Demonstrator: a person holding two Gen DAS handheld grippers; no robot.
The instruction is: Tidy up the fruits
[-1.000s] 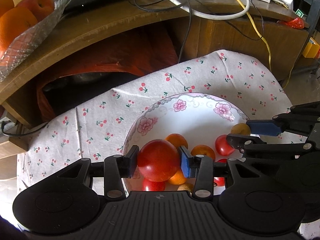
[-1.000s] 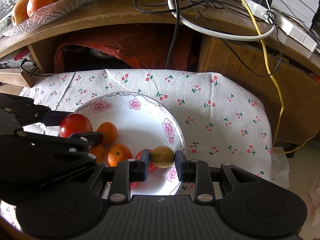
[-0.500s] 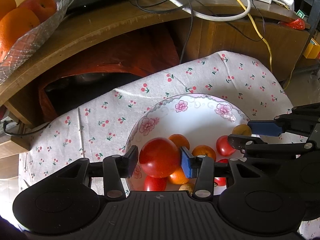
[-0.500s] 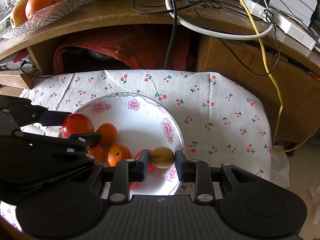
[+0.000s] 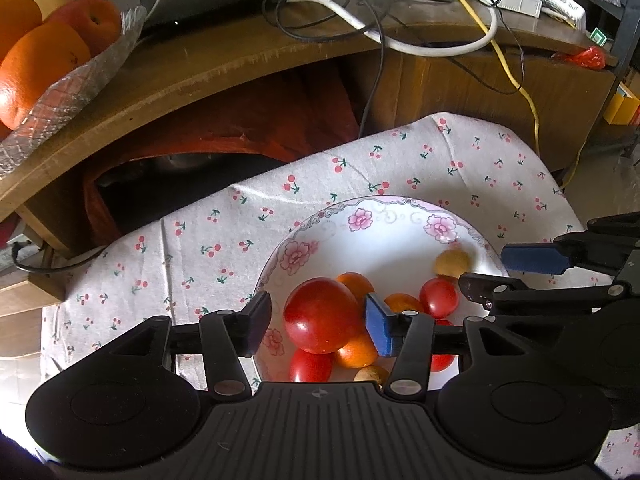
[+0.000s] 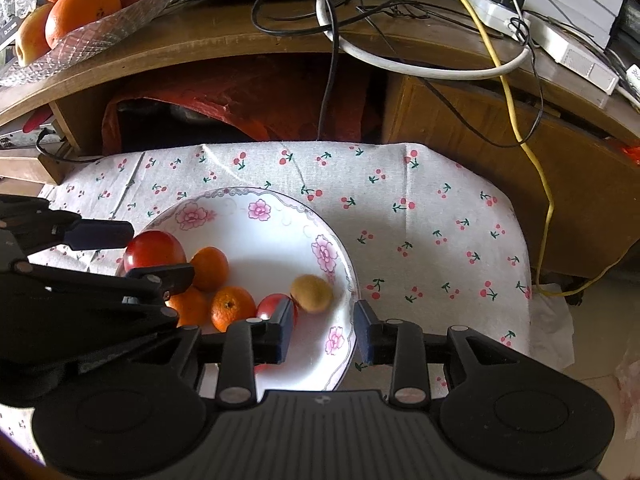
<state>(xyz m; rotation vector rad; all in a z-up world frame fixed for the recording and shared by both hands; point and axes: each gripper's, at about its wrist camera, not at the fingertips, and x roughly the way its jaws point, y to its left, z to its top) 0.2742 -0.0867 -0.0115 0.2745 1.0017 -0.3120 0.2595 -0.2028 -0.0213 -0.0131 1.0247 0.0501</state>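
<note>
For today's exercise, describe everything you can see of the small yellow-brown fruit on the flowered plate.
The yellow-brown fruit is small, oval and dull-skinned, somewhat blurred in both views. It lies loose on the white flowered plate, near its right rim, right beside a small red fruit; whether they touch is unclear. The right gripper stands open just in front of it, neither pad touching it. From the left wrist camera it shows beyond the heap of oranges and red fruits.
</note>
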